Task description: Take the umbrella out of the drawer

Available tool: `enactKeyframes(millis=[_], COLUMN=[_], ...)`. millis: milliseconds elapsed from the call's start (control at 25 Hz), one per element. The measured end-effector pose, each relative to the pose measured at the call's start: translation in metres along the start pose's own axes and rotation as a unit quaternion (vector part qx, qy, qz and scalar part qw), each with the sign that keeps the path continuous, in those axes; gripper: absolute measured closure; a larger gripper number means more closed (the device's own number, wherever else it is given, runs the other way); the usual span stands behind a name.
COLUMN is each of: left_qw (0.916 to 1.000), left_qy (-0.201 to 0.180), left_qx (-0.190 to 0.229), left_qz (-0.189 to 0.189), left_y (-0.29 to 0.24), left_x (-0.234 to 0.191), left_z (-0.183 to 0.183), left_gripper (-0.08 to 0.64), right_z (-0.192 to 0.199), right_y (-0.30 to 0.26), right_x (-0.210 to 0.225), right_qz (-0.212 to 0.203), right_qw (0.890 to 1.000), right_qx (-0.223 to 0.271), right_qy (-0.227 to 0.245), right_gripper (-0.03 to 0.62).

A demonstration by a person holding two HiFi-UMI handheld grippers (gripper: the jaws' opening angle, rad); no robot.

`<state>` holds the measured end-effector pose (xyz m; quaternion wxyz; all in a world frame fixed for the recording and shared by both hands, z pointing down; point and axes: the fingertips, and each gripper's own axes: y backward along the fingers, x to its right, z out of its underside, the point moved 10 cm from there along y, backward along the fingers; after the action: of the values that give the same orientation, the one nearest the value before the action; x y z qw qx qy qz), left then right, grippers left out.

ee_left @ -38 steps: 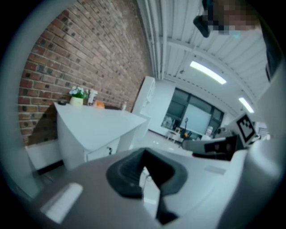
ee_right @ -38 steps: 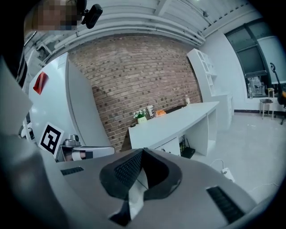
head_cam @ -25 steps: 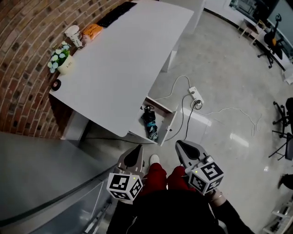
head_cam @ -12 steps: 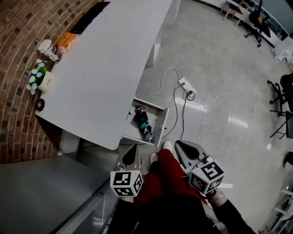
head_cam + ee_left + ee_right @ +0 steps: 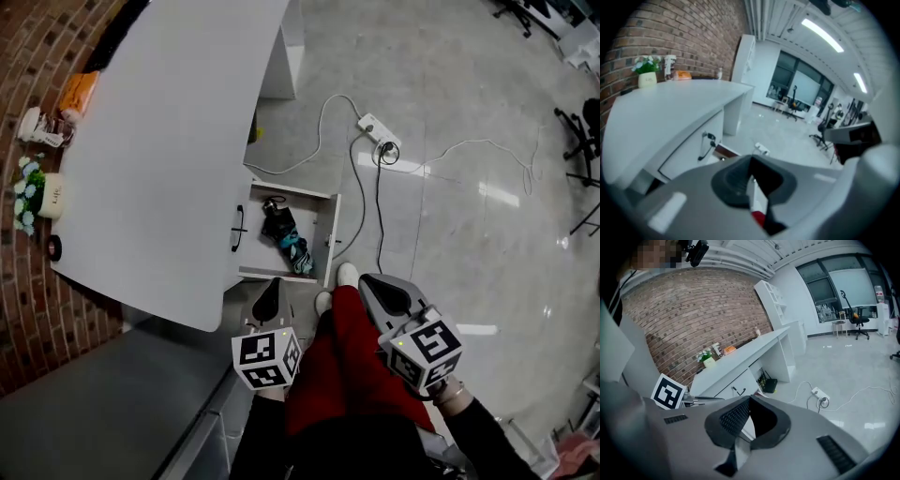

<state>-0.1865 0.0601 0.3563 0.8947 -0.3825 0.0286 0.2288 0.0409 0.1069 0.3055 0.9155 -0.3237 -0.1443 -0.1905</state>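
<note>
In the head view a white drawer stands pulled out from under the white desk. A folded black umbrella with a teal patch lies inside it. My left gripper hovers just short of the drawer's near corner, shut and holding nothing. My right gripper hangs to the right of the drawer above the floor, jaws together and empty. The left gripper view shows the left gripper pointed past the drawer's black handle. The right gripper faces the desk front from farther off.
A white power strip and loose cables lie on the glossy floor beyond the drawer. A flower pot, cup and orange packet sit on the desk by the brick wall. My red-trousered legs stand between the grippers.
The head view has swung over the drawer, so its inside and the umbrella show more fully. Both grippers have sunk and come closer to the drawer, still shut.
</note>
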Motion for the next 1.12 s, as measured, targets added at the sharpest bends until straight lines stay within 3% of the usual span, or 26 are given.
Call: enactKeyframes(millis=[240,360,560,920,1120], left_qw=[0.9995,0.9984,0.9959,0.9848,0.9769], left_qy=[0.004,0.036,0.034,0.018,0.025], left_qx=[-0.03,-0.038,-0.078,-0.163,-0.197], left_qz=[-0.014,-0.022,-0.032,-0.057,-0.079], left_y=[-0.056,-0.087,-0.133,-0.203,-0.236], left_x=[-0.007,-0.013,-0.023,-0.04,-0.056], left_z=[0.012,0.021,0.046,0.089,0.111], left_gripper=[0.551,0.523,0.463,0.316,0.296], right_z=[0.033,0.047,0.069,0.103,0.111], right_y=[-0.029,-0.044,-0.07,-0.119,-0.143], right_x=[0.026,0.038,0.052,0.085,0.099], right_qz=[-0.01,-0.021,-0.032,-0.035,-0.039], right_qw=[0.999,0.998,0.996,0.994,0.993], right_qx=[-0.023,-0.035,-0.046,-0.067,-0.077], right_qy=[-0.032,-0.044,-0.064,-0.076,-0.085], right_gripper=[0.595,0.595,0.595,0.594,0.594])
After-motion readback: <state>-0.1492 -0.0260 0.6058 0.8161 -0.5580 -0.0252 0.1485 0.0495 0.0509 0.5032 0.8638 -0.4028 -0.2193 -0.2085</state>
